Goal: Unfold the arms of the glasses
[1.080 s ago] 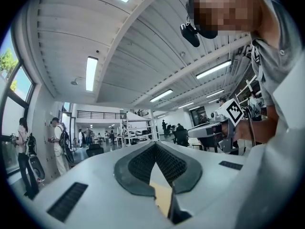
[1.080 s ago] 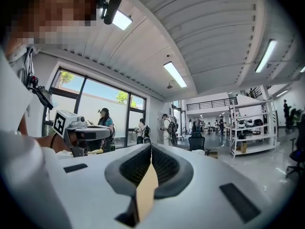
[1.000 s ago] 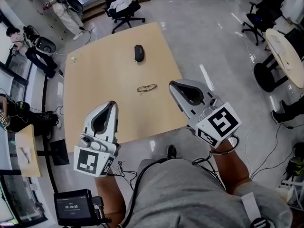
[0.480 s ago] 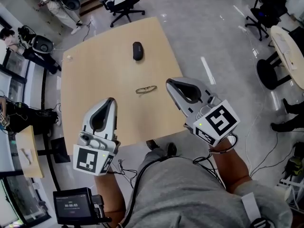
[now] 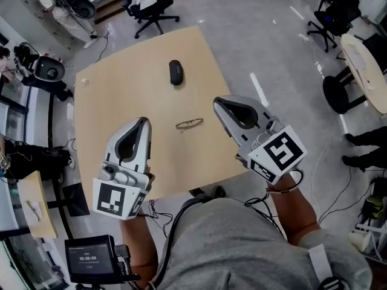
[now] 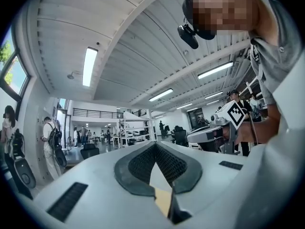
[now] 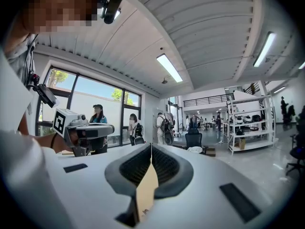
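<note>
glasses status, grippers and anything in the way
Left gripper and right gripper both shut, empty, short of the glasses. Glasses lying on the table, untouched. Dark oval object further back, not in the way.

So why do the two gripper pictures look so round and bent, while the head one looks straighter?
Left gripper view: a wide-angle lens bends the ceiling beams, darkens the corners, and the ceiling light glares white. Right gripper view: same bending, with bright windows. Head view: flatter and evenly lit, though the glasses on the table are too small for detail.
</note>
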A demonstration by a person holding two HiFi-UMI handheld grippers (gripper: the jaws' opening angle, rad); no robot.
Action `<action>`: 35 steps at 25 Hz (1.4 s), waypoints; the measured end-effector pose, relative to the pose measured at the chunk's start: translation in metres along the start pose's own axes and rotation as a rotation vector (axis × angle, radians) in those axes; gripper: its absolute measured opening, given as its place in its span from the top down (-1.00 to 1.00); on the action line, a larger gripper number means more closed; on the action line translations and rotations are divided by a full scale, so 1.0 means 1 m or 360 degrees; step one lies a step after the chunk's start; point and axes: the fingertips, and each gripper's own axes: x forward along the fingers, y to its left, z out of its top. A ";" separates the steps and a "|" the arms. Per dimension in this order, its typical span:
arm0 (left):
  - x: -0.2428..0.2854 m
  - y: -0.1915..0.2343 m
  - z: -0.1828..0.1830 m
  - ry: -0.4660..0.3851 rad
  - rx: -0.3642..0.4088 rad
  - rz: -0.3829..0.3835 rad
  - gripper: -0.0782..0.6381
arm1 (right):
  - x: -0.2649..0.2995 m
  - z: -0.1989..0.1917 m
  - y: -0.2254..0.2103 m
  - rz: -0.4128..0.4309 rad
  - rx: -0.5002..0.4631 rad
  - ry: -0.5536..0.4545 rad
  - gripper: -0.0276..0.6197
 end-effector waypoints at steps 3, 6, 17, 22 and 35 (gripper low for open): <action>0.002 0.025 -0.008 -0.0015 -0.0016 -0.0024 0.76 | 0.023 -0.001 -0.001 -0.0036 -0.0011 0.0012 0.89; 0.007 0.041 -0.022 -0.0018 -0.0034 -0.0050 0.76 | 0.037 -0.005 -0.006 -0.0071 -0.0022 0.0016 0.89; 0.089 0.080 -0.176 0.0266 -0.0198 -0.0080 0.76 | 0.121 -0.133 -0.065 0.0030 0.0183 0.0319 0.89; 0.093 0.066 -0.262 0.0537 -0.0331 -0.0157 0.77 | 0.138 -0.221 -0.058 0.0149 0.0201 0.0633 0.89; 0.089 0.047 -0.460 0.1027 -0.0637 -0.0215 0.76 | 0.162 -0.424 -0.053 0.0304 0.0230 0.1251 0.70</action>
